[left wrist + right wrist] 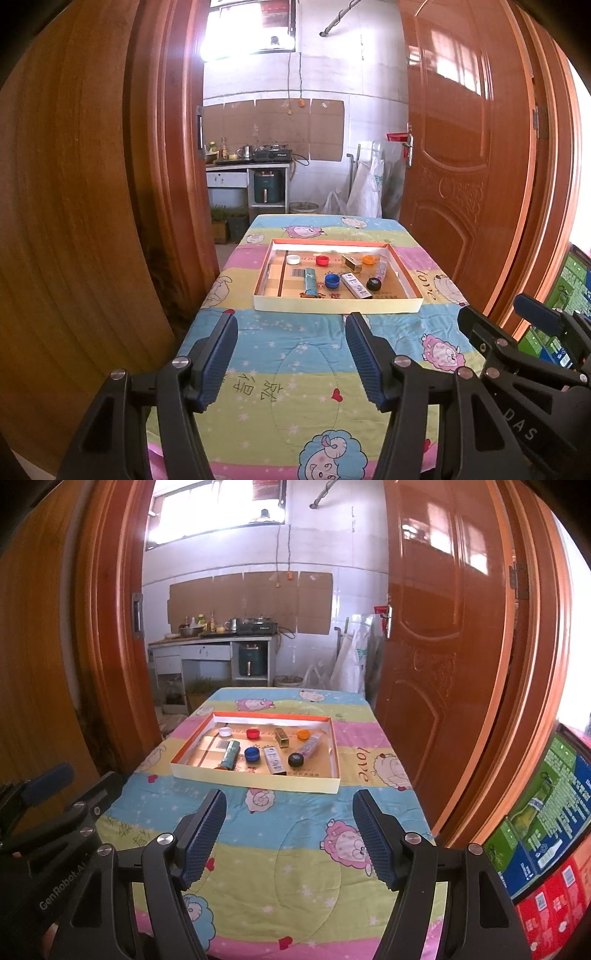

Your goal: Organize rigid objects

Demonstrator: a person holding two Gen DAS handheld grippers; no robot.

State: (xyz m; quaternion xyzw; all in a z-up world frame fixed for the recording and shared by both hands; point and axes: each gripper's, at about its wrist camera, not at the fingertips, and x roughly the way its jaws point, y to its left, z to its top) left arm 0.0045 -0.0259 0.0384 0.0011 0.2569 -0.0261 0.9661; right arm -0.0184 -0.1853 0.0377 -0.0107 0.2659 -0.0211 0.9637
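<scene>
A shallow cardboard tray point(332, 305) point(258, 781) sits on the far half of the table. In it lie a white cap point(293, 259), a red cap point(322, 260), an orange cap point(368, 259), a blue cap point(331, 280), a black cap point(373, 284), a teal tube point(309, 283), a gold box point(351, 263) and a white box point(355, 286). My left gripper point(291, 321) is open and empty over the near table. My right gripper point(290, 797) is open and empty beside it, short of the tray.
The table carries a cartoon-sheep quilt point(295, 387). Wooden doors point(476, 177) flank it on both sides. Printed cartons point(546, 842) stand at the right. A kitchen counter point(247, 166) lies beyond the table.
</scene>
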